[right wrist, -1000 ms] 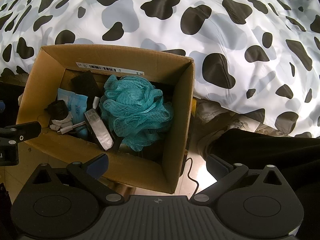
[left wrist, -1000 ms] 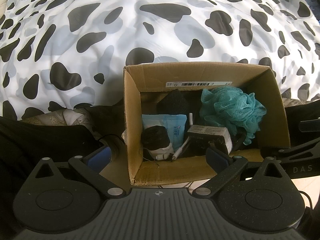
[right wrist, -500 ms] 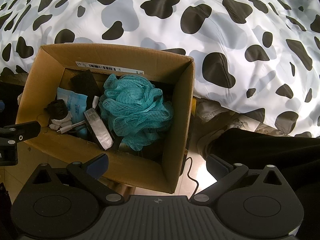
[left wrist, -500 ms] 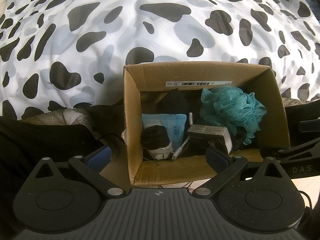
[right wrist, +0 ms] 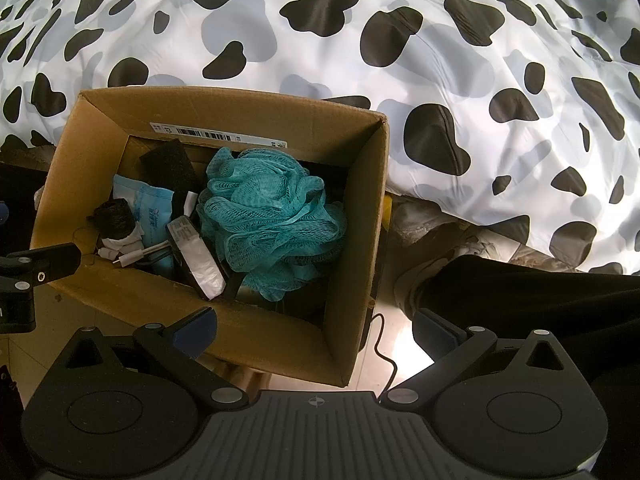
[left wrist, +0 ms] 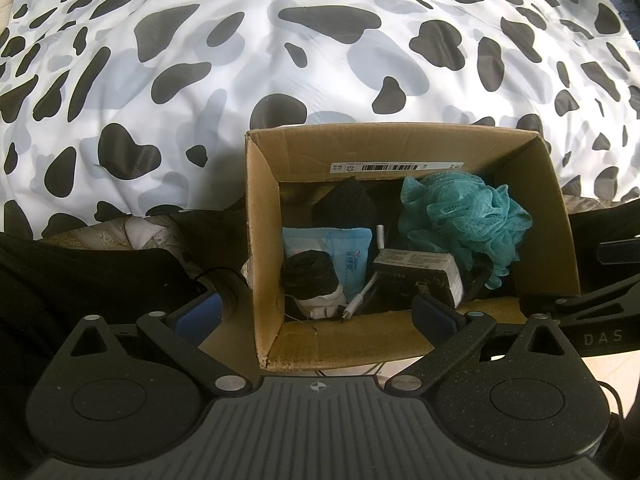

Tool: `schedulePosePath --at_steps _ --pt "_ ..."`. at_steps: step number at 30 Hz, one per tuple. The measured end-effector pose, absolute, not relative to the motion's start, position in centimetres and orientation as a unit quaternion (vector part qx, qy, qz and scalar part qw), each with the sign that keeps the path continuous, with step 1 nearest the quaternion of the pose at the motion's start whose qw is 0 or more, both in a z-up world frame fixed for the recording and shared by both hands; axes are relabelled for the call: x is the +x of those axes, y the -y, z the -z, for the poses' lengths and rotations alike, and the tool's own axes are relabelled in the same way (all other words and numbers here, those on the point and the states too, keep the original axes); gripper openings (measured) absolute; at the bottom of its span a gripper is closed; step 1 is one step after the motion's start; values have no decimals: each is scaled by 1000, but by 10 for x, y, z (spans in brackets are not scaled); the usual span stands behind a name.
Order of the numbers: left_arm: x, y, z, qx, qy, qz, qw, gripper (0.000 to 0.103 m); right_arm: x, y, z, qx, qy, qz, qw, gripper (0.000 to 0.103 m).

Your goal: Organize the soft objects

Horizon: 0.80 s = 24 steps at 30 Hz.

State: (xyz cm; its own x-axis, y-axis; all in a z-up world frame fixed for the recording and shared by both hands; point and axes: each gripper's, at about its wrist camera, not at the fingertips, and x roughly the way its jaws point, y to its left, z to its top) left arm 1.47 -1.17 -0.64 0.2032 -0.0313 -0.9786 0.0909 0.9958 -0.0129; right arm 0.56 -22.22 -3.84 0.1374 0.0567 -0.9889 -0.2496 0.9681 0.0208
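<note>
An open cardboard box stands on the floor against a bed. Inside lie a teal mesh bath pouf, a black sponge, a pale blue wipes pack, a black-and-white rolled sock, a small dark carton and a white cable. My left gripper hangs open over the box's near left corner. My right gripper is open above the near right corner. Neither holds anything.
A cow-print duvet covers the bed behind the box. Dark clothing lies left of the box, and a person's dark trouser leg and shoe stand to its right. A black cord trails on the floor.
</note>
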Motion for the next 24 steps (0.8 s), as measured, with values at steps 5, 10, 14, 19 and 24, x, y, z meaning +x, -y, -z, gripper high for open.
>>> schedulePosePath --at_steps 5,10,14,19,24 --pt "15 12 6 24 -630 39 775 103 5 222 39 -74 -649 -102 750 103" --pt "15 12 6 24 -630 39 775 103 5 222 39 -74 -649 -102 750 103" --pt "15 11 6 24 -630 40 775 103 6 222 39 -74 -649 -102 750 103" --pt "15 12 6 24 -630 40 775 103 6 222 39 -75 -649 -102 750 103" --pt "15 11 6 24 -630 40 775 103 6 222 39 -75 -650 -102 750 103"
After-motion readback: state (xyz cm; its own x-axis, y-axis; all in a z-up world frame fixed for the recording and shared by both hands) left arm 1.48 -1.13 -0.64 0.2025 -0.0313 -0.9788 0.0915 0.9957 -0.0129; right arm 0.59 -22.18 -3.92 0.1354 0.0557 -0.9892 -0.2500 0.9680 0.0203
